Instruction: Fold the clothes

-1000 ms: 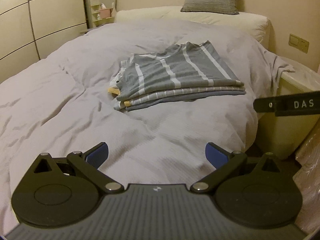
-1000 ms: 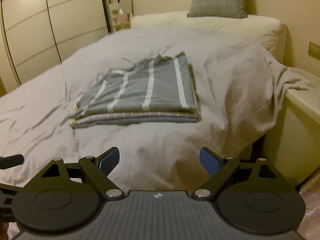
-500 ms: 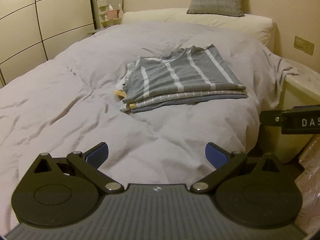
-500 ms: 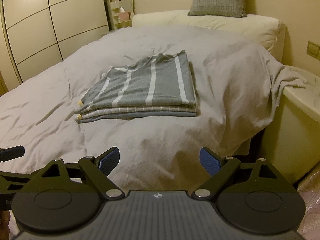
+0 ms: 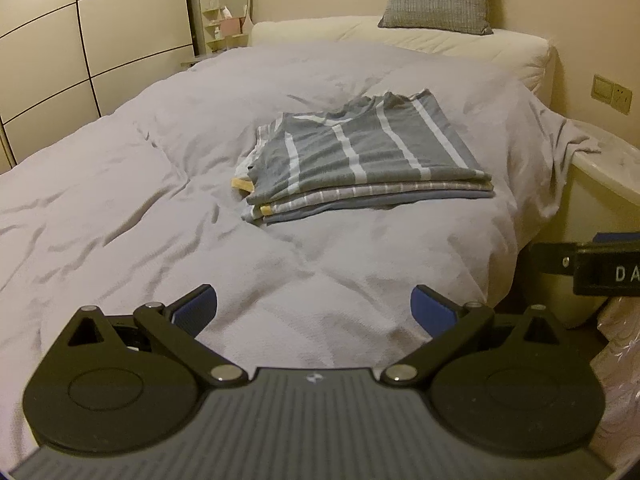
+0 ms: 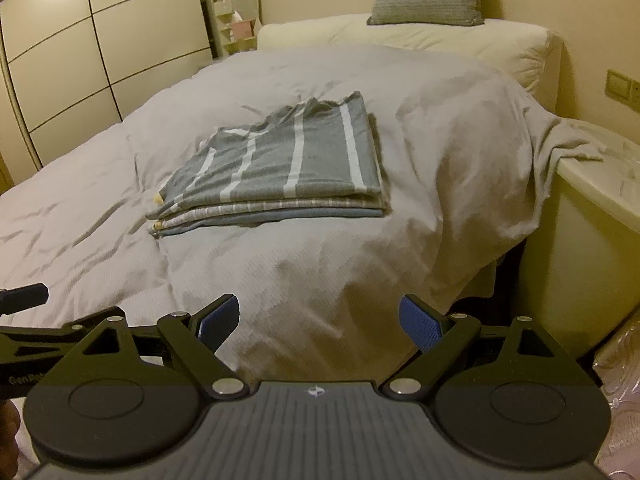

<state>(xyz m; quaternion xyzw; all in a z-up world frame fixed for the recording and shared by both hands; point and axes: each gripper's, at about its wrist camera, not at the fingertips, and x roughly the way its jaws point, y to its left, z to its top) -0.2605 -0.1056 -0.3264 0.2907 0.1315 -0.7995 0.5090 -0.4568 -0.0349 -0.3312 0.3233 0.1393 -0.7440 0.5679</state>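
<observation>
1. Risk: the stack of folded clothes [image 5: 368, 168] rests on a soft, rumpled duvet [image 5: 120, 208], so a nudge from either tool could skew its layers (my judgement).
2. Stack: grey top piece with white stripes, thinner striped and blue layers beneath, yellow tags at its 9 o'clock edge.
3. It lies at 12 o'clock, well apart from both tools.
4. Left tool [image 5: 314, 312] and right tool [image 6: 319, 325] both gape wide, empty.
</observation>
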